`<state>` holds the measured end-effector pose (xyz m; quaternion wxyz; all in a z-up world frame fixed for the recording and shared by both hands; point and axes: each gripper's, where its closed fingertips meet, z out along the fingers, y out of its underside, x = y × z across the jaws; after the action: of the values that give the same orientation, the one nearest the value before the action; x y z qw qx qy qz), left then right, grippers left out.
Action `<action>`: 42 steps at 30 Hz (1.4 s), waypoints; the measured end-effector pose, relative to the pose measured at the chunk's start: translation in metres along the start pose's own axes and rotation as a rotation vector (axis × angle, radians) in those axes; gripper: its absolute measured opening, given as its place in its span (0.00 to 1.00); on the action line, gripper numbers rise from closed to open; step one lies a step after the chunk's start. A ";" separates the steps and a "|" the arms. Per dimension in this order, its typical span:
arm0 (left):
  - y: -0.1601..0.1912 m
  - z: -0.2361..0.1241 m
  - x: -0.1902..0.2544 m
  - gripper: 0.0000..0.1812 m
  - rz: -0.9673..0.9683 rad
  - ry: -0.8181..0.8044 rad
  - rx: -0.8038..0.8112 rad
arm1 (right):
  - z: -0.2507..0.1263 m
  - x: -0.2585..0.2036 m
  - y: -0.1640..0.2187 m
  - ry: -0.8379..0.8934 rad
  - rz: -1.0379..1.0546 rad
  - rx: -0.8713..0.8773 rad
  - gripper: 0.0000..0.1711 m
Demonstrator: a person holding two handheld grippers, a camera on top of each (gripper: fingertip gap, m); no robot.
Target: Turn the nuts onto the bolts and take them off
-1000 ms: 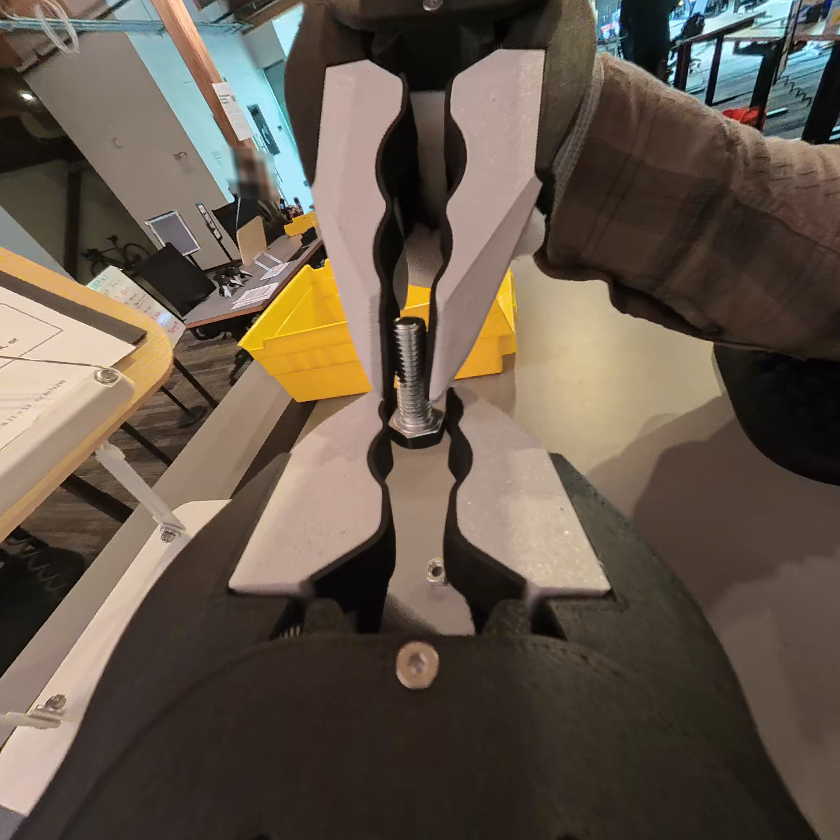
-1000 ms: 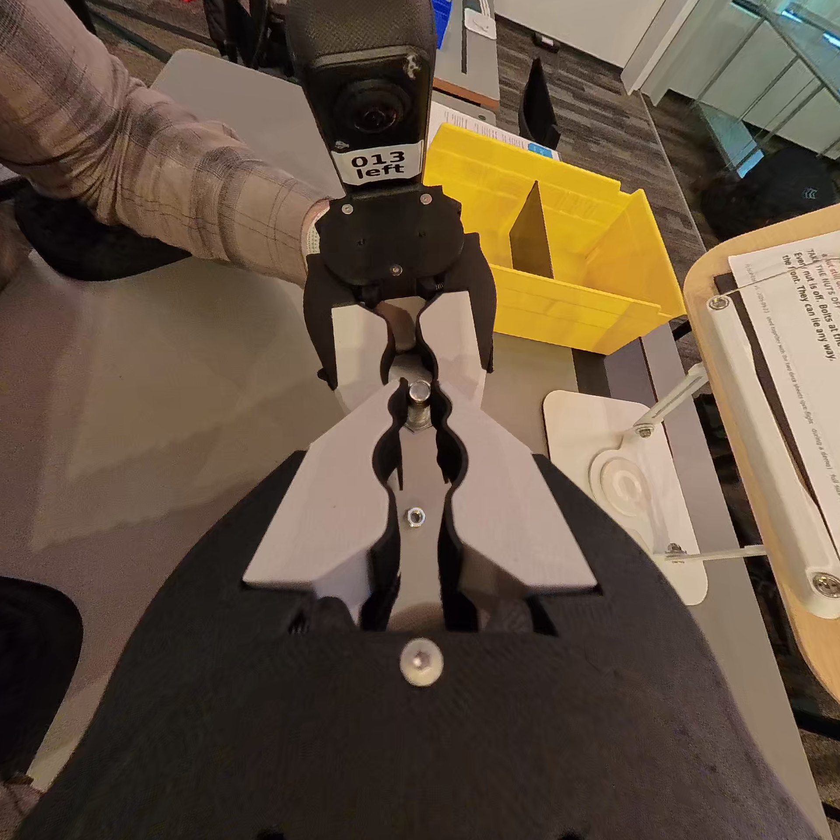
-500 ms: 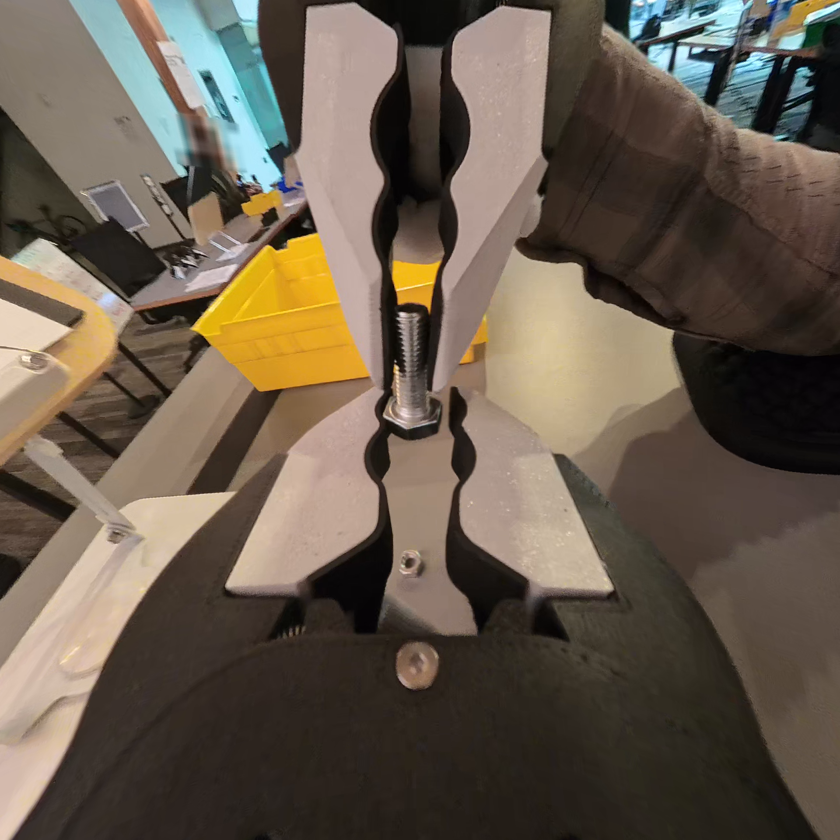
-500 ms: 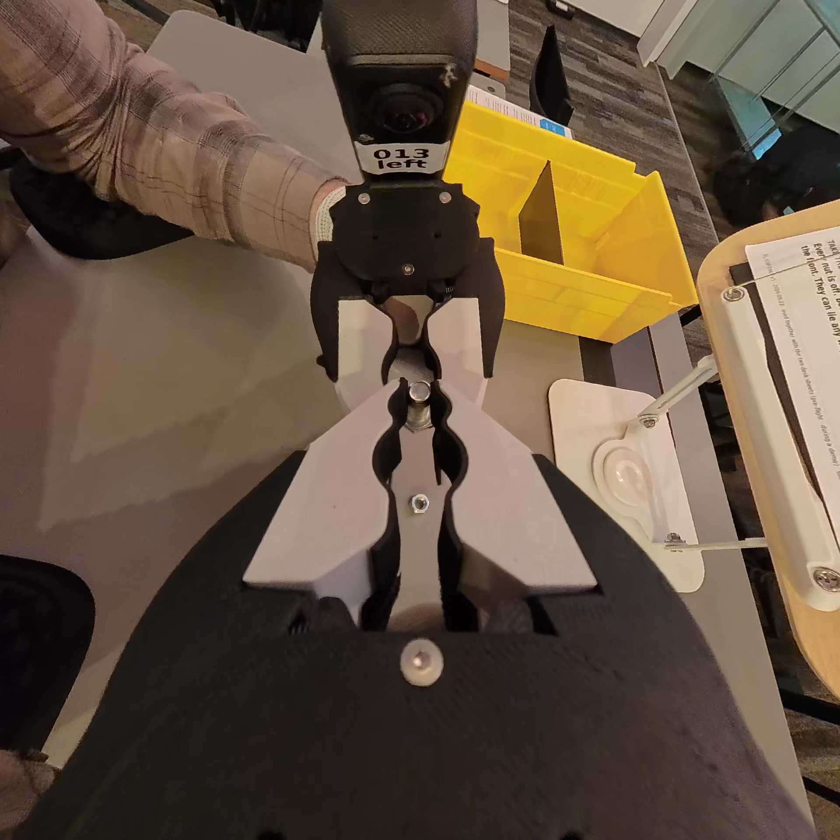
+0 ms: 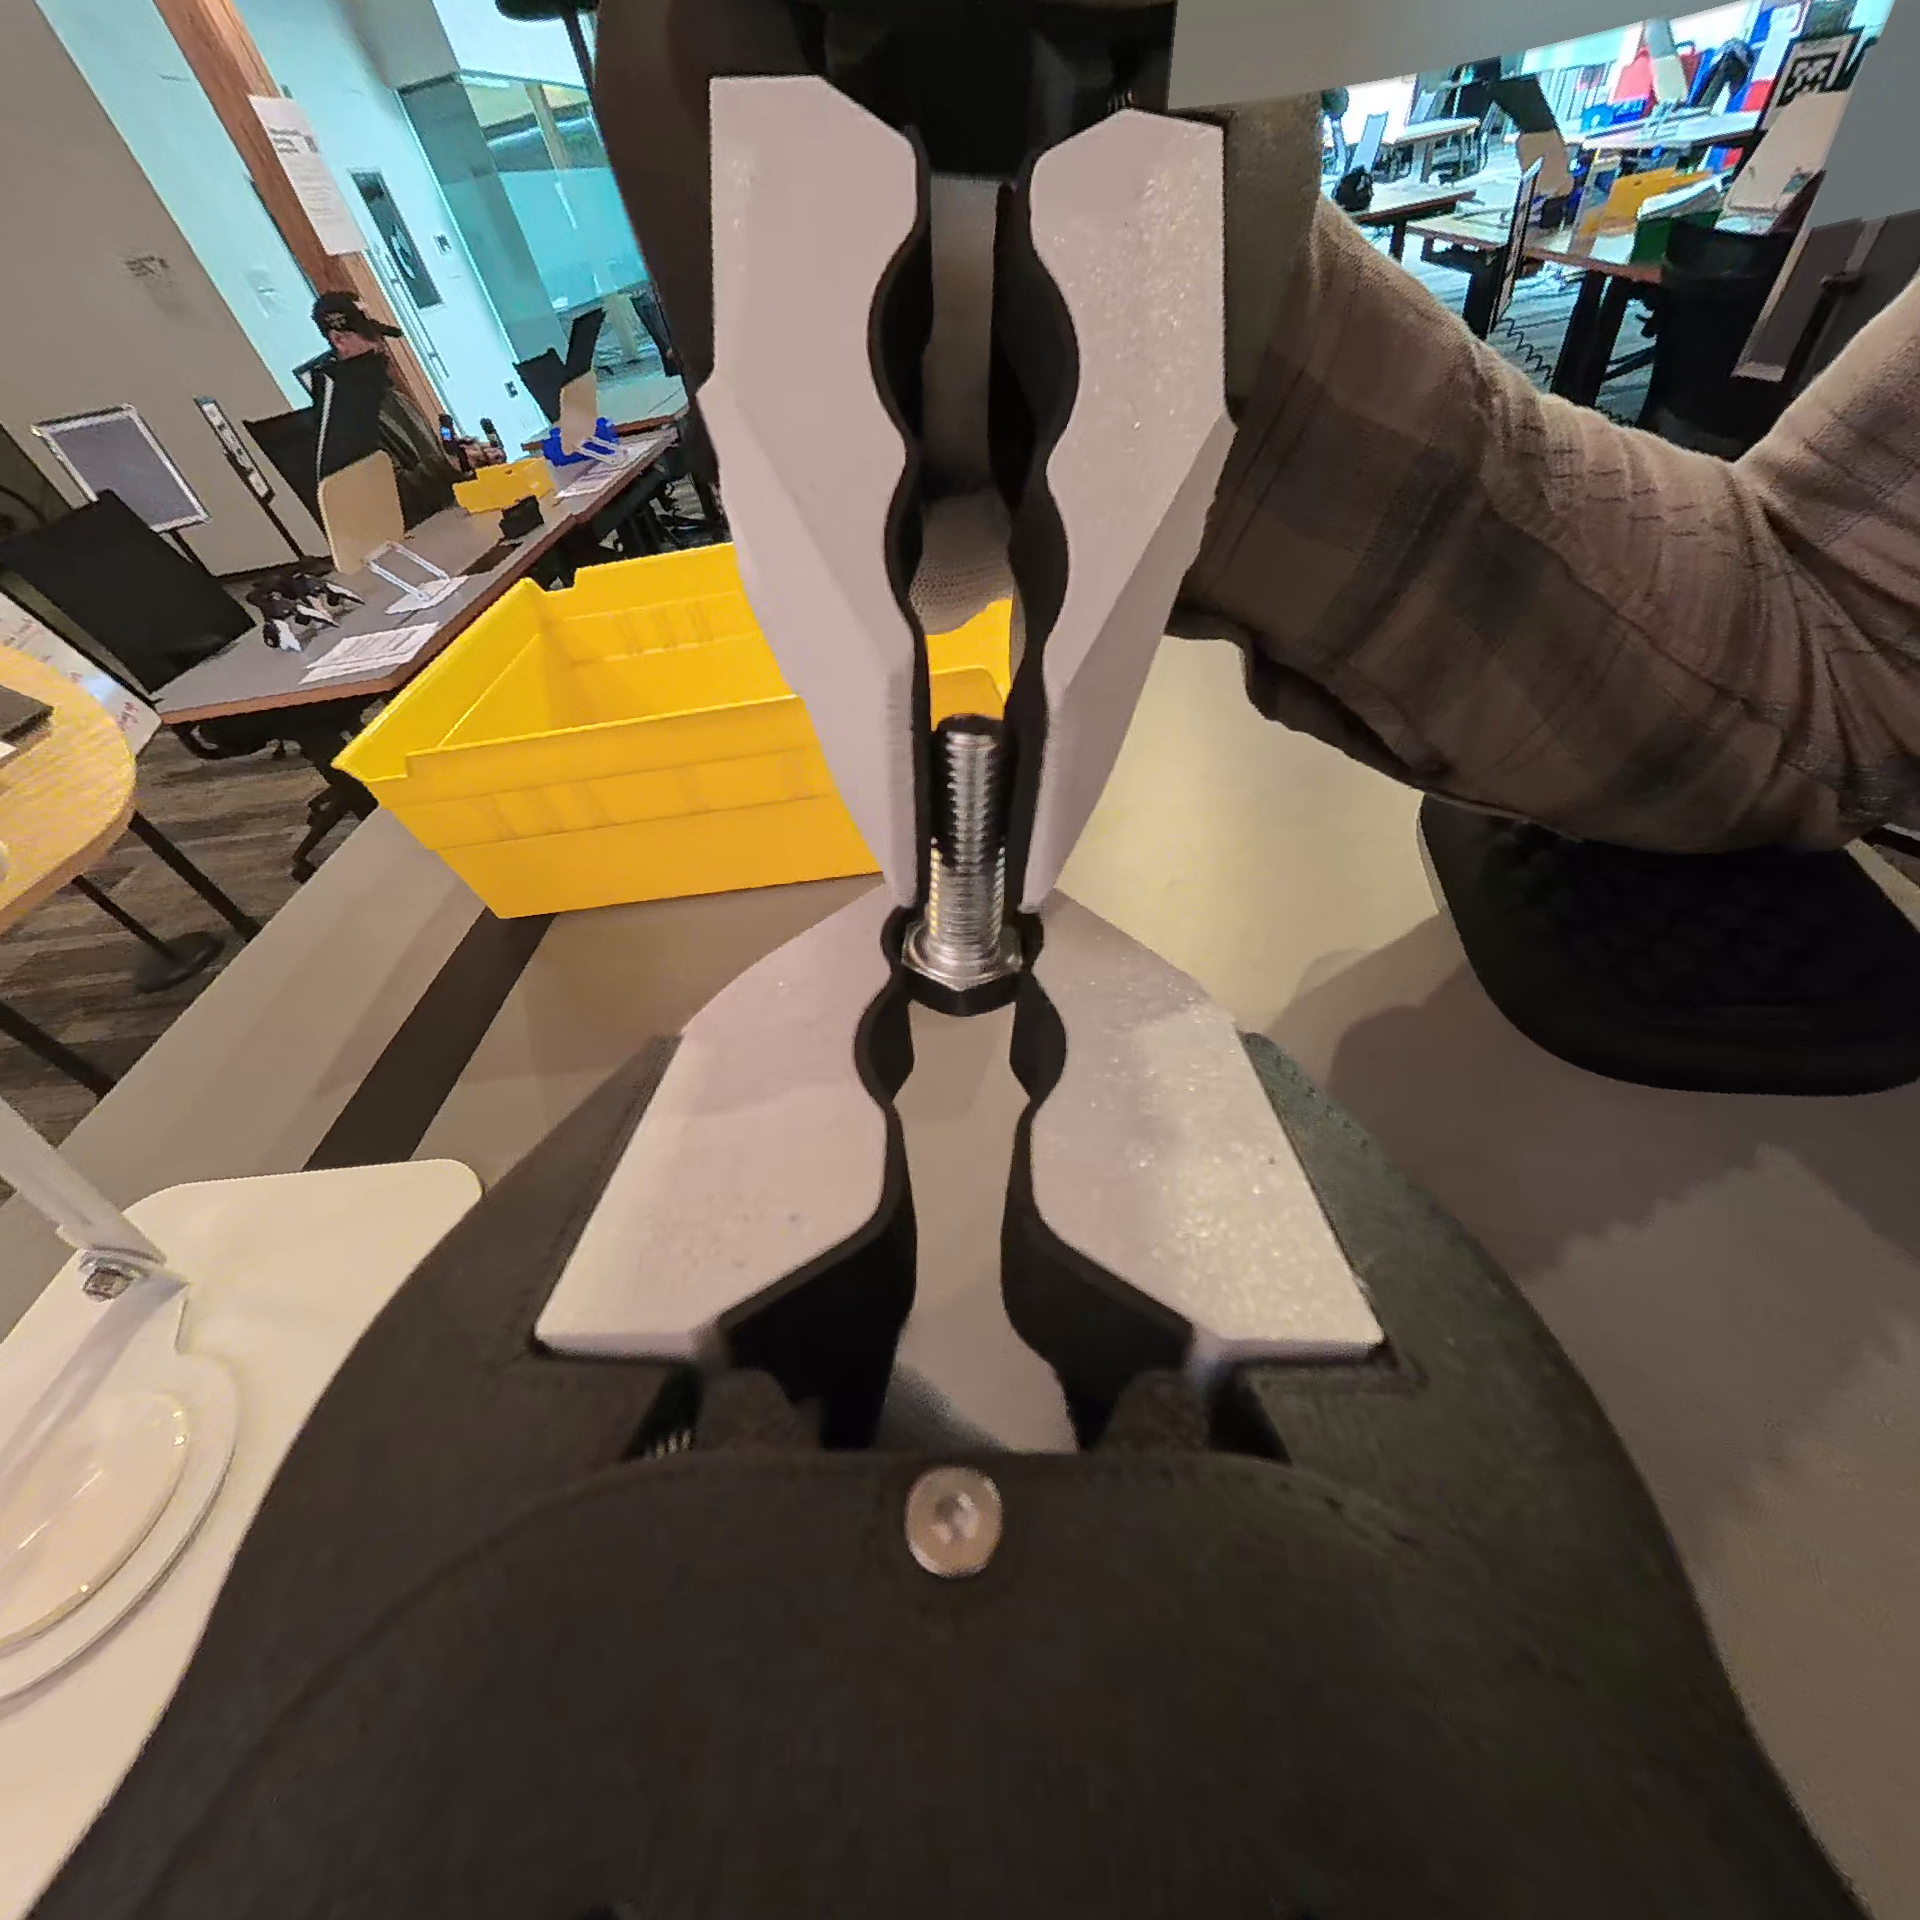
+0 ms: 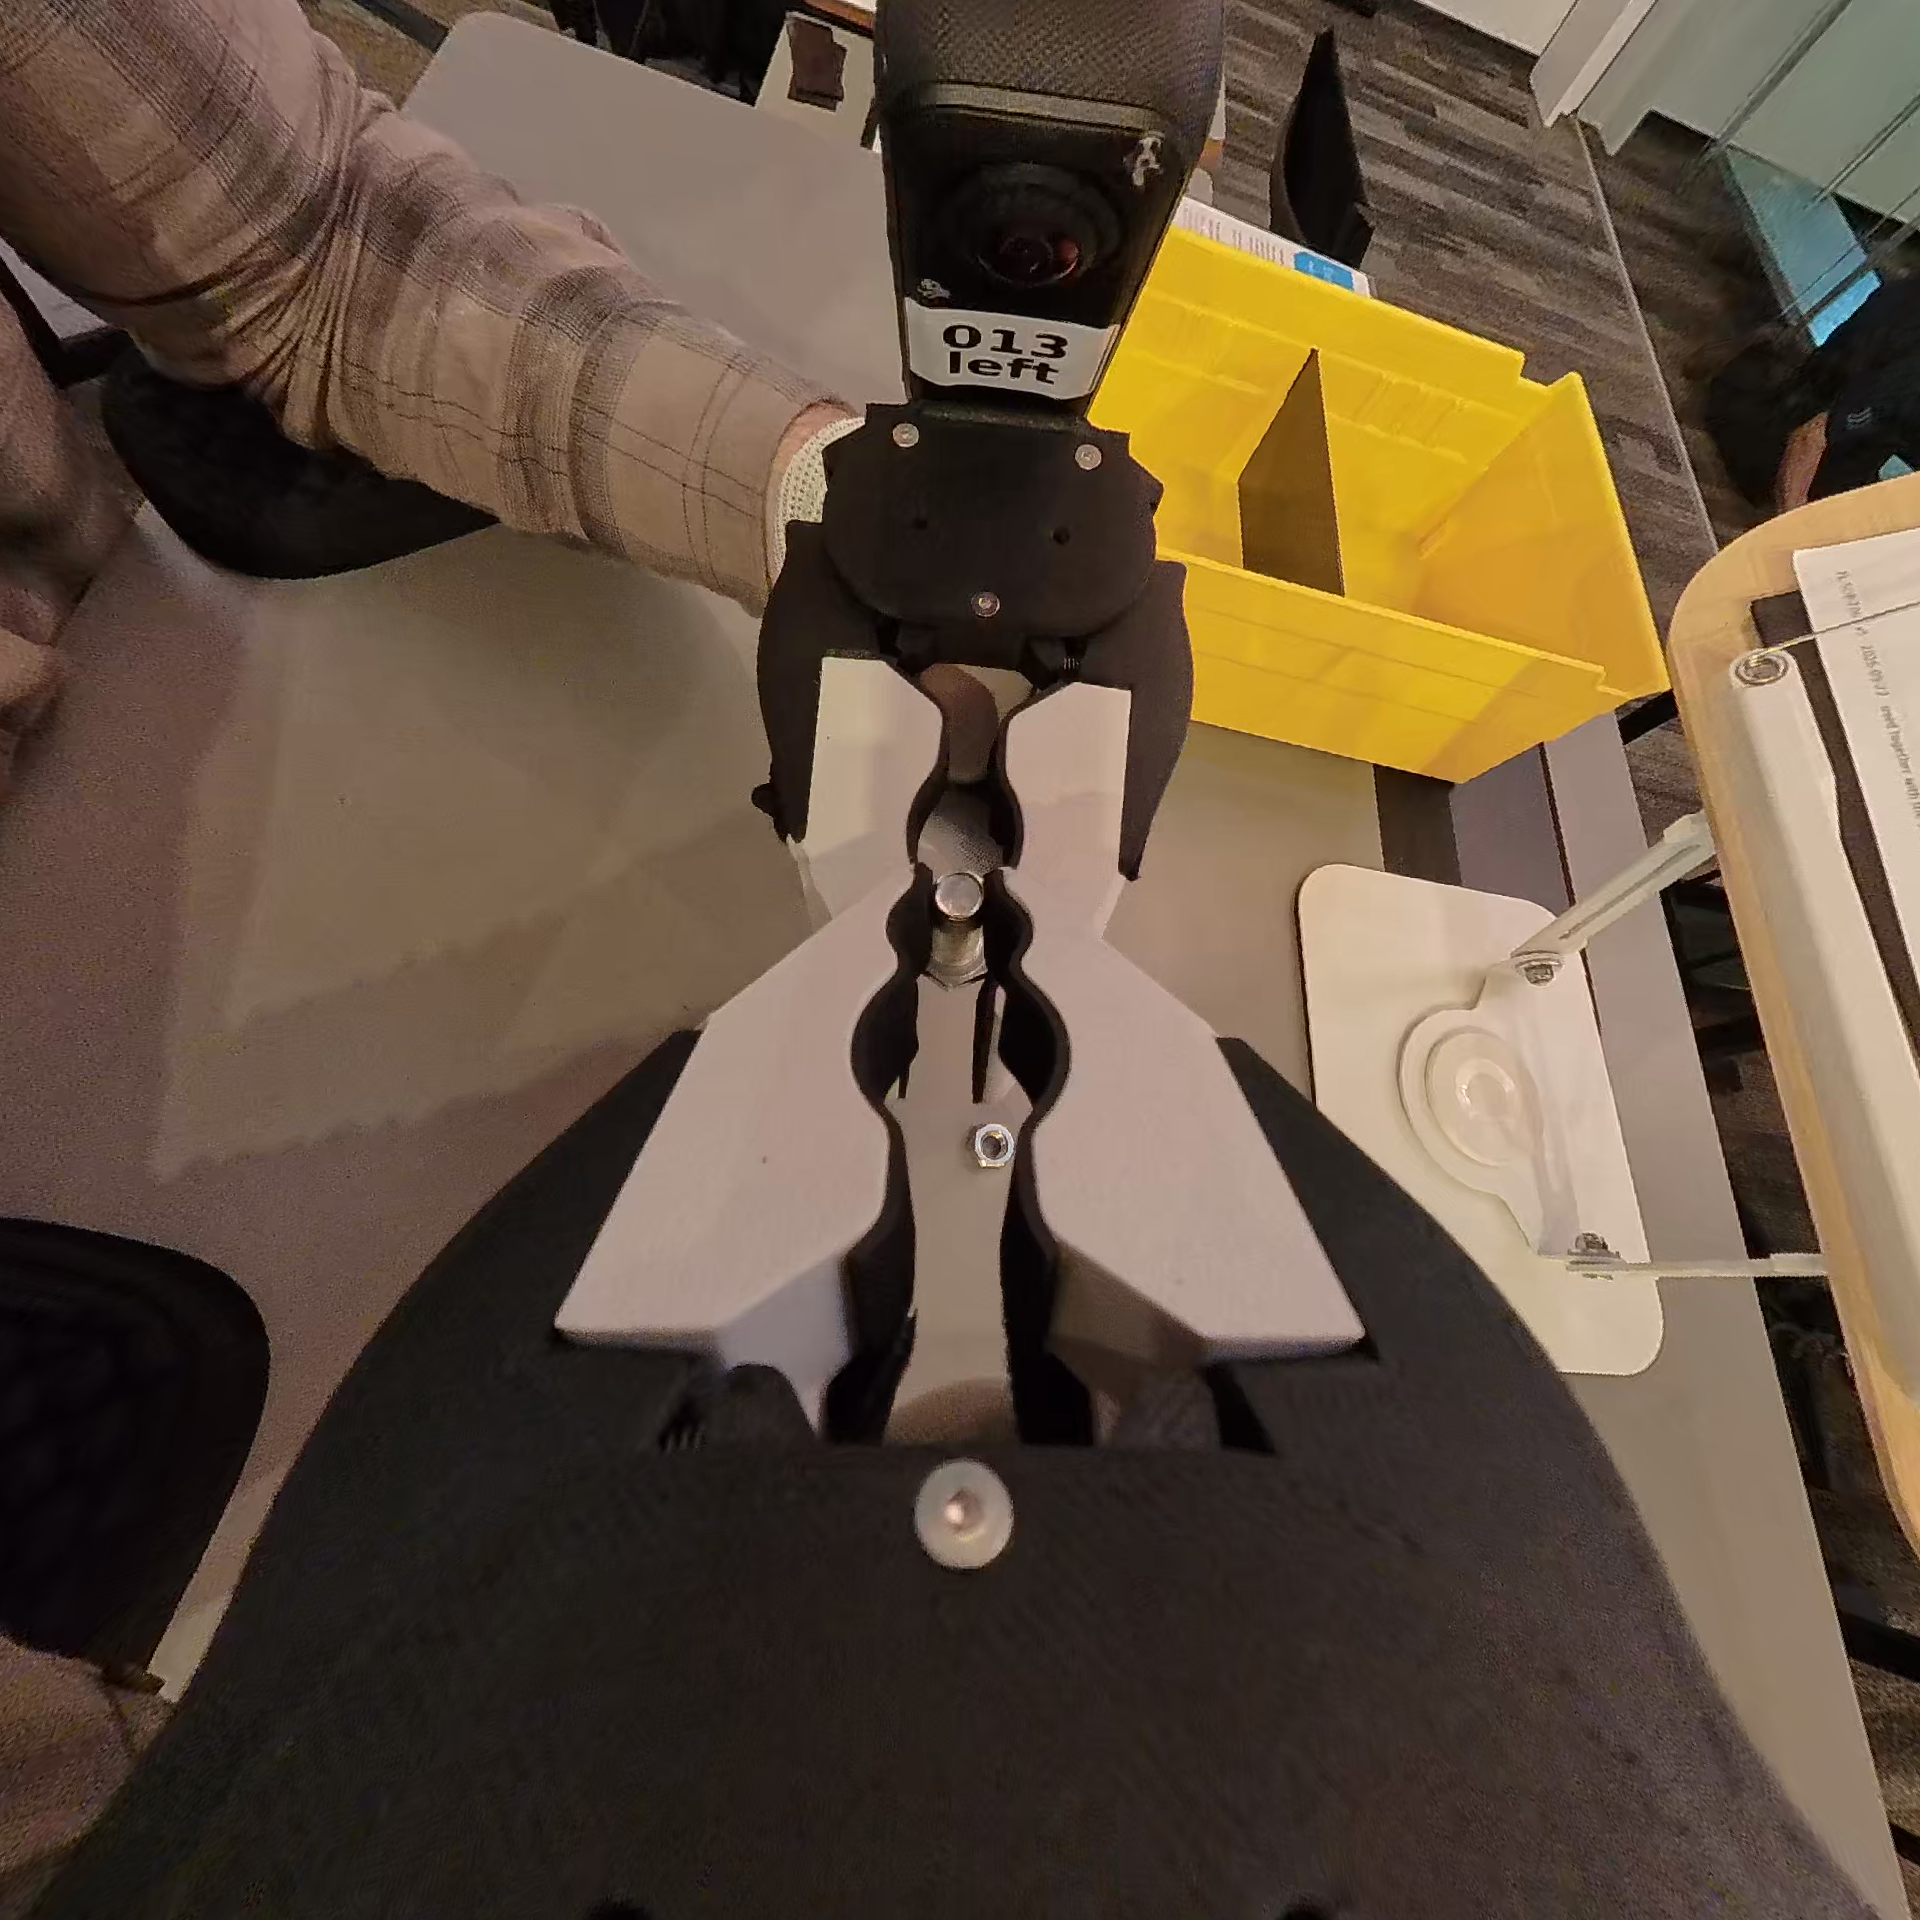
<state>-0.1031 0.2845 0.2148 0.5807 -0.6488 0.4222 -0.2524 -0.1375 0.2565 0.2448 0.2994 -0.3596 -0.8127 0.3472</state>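
A silver bolt is held in the air between my two grippers, above the grey table. My left gripper is shut on the bolt's hex end. I cannot tell whether that is the head or a nut. My right gripper comes from the opposite side and is shut on the threaded shaft. It also shows in the left wrist view. The bolt shows end-on in the right wrist view. A loose nut lies on the table under my right fingers.
A yellow bin with a divider stands behind the grippers and also shows in the left wrist view. A white base plate with a clear lens and a wooden stand with paper are at the right. A plaid sleeve holds the right gripper. Across from one pair of fingers to the other is roughly 4 cm. It is some 15 cm from my left tips to the loose nut.
Both grippers keep their hold on the bolt. The left wrist view has swung, so the bin and the room behind have shifted. The loose nut no longer shows between my left fingers.
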 end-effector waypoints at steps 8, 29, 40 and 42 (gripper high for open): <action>-0.003 -0.001 -0.004 0.08 0.013 -0.028 0.016 | -0.002 0.004 -0.003 0.022 0.006 0.014 0.05; 0.025 -0.040 -0.094 0.08 -0.287 -0.389 0.010 | 0.053 0.023 0.126 -0.021 0.223 -0.406 0.25; 0.034 -0.045 -0.100 0.08 -0.285 -0.410 -0.013 | 0.086 0.016 0.167 -0.095 0.265 -0.495 0.15; 0.035 -0.044 -0.101 0.08 -0.284 -0.415 -0.017 | 0.088 0.015 0.167 -0.105 0.276 -0.485 0.14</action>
<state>-0.2006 0.3465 0.2063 0.6082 -0.7444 0.2005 -0.1893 -0.1479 0.3213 0.0674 0.1121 -0.5097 -0.8296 0.1985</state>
